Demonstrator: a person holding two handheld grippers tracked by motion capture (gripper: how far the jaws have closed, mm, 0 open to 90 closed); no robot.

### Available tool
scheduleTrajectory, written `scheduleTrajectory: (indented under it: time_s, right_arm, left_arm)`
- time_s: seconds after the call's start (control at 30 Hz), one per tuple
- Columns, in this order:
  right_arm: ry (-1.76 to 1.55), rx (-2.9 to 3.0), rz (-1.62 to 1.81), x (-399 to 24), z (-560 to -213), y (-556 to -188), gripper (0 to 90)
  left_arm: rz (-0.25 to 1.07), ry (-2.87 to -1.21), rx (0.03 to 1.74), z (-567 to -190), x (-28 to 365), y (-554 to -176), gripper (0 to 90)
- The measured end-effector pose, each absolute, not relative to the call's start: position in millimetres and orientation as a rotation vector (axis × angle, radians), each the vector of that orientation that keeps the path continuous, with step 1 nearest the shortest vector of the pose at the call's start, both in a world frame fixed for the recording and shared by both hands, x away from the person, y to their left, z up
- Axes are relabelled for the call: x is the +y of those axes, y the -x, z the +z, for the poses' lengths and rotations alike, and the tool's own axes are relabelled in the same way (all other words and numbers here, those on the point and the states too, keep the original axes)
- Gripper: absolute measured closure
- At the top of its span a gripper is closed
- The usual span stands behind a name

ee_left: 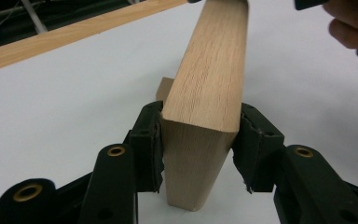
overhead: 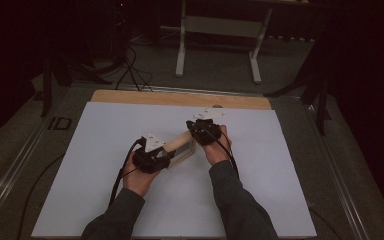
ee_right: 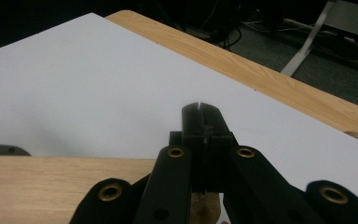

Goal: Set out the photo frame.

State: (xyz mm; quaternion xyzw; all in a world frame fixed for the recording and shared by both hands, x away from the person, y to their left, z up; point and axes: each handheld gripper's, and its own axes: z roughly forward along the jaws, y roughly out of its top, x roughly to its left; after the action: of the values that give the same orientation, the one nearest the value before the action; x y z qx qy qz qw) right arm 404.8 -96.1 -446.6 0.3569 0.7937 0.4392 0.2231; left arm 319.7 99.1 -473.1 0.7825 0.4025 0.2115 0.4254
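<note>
A light wooden bar (overhead: pixel 180 141) lies slanted on the white sheet (overhead: pixel 130 200) at mid table, with another wooden part (overhead: pixel 182 157) under its near side. My left gripper (overhead: pixel 168 151) is at the bar's lower left end. In the left gripper view that gripper (ee_left: pixel 200 126) has its pads against both sides of the bar's end (ee_left: pixel 209 70), which stands a little off the sheet. At the bar's upper right end my right gripper (overhead: pixel 196 129) is shut, its tips (ee_right: pixel 200 106) together with nothing between them. The bar (ee_right: pixel 51 186) passes beneath its jaws.
The white sheet covers a wooden tabletop whose far edge (overhead: pixel 180 97) shows as a strip. Beyond it on the floor stand a metal frame's legs (overhead: pixel 181 50) and loose cables (overhead: pixel 130 75). Cables trail from both grippers along the person's sleeves.
</note>
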Motion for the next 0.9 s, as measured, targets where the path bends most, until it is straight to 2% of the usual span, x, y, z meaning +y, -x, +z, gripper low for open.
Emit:
scheduleTrajectory:
  time_s: [0.9]
  right_arm:
    - [-1.003,2.207,1.187,-108,-444,-397,89.8]
  left_arm:
    - [0.510,-1.980,1.056,-473,104,-344,49.0]
